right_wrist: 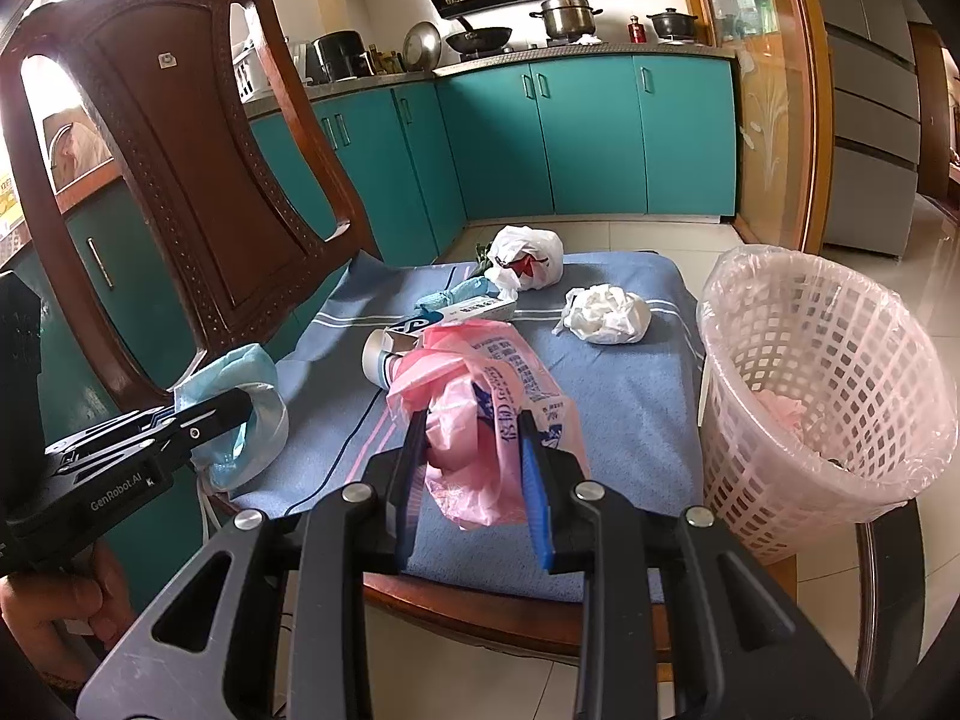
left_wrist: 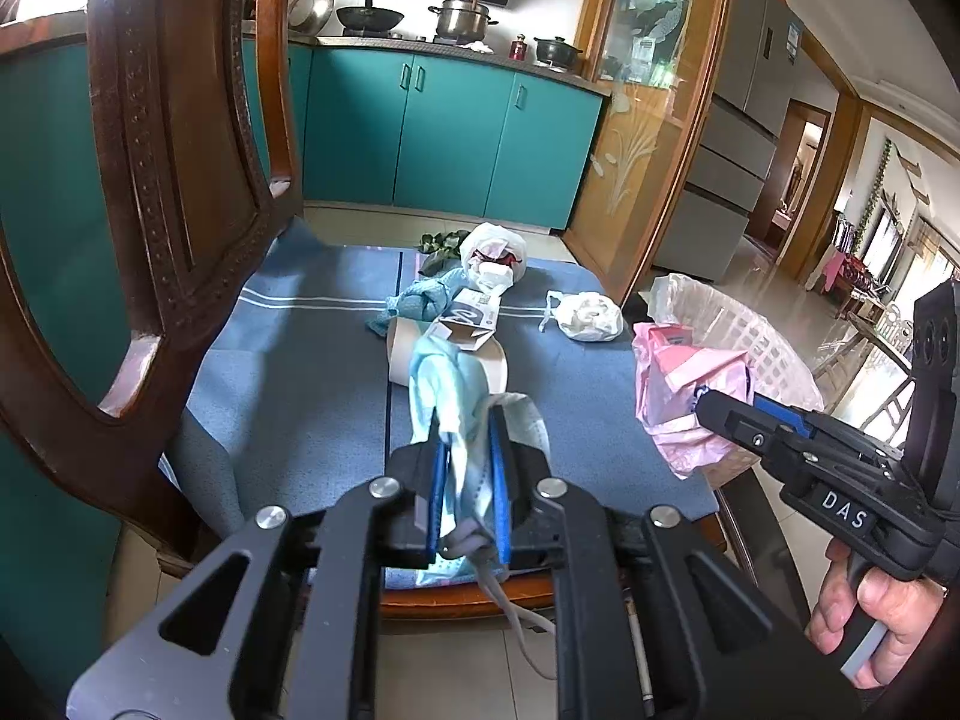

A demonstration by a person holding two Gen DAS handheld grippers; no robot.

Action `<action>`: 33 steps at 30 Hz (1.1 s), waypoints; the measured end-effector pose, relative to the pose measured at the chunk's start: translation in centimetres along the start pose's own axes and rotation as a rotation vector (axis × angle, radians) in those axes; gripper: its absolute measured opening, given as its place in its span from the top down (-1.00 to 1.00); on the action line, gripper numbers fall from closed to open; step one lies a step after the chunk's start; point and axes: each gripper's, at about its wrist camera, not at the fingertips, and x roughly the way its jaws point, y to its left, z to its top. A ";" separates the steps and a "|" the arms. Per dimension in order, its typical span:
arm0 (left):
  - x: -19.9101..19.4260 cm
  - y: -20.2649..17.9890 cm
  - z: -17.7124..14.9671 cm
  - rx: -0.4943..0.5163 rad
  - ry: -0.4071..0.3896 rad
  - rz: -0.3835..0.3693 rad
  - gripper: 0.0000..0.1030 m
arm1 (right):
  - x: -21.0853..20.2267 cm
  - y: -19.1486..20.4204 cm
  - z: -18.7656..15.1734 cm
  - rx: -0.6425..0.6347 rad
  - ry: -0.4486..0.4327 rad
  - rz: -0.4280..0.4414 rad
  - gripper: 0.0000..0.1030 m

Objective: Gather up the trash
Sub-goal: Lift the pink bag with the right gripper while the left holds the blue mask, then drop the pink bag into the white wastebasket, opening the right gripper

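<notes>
- A crumpled light-blue face mask point(left_wrist: 447, 384) is clamped in the left tool point(left_wrist: 470, 456), dangling over the blue-clothed chair seat point(left_wrist: 312, 372).
- A wrinkly pink plastic bag point(right_wrist: 480, 414) with blue print is pinched in the right tool point(right_wrist: 474, 468), just beside the bin.
- The white lattice basket point(right_wrist: 840, 372) is lined with clear plastic; something pink can be seen inside.

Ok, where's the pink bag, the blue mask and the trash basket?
pink bag point(right_wrist: 480, 420): right wrist view, its crumpled middle.
blue mask point(left_wrist: 447, 384): left wrist view, its pleated front.
trash basket point(right_wrist: 840, 360): right wrist view, its inner lattice wall.
</notes>
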 end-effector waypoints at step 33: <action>0.2 -0.3 -0.5 0.011 0.011 -0.009 0.73 | -3.1 -16.1 3.7 0.325 -0.148 -0.308 -0.46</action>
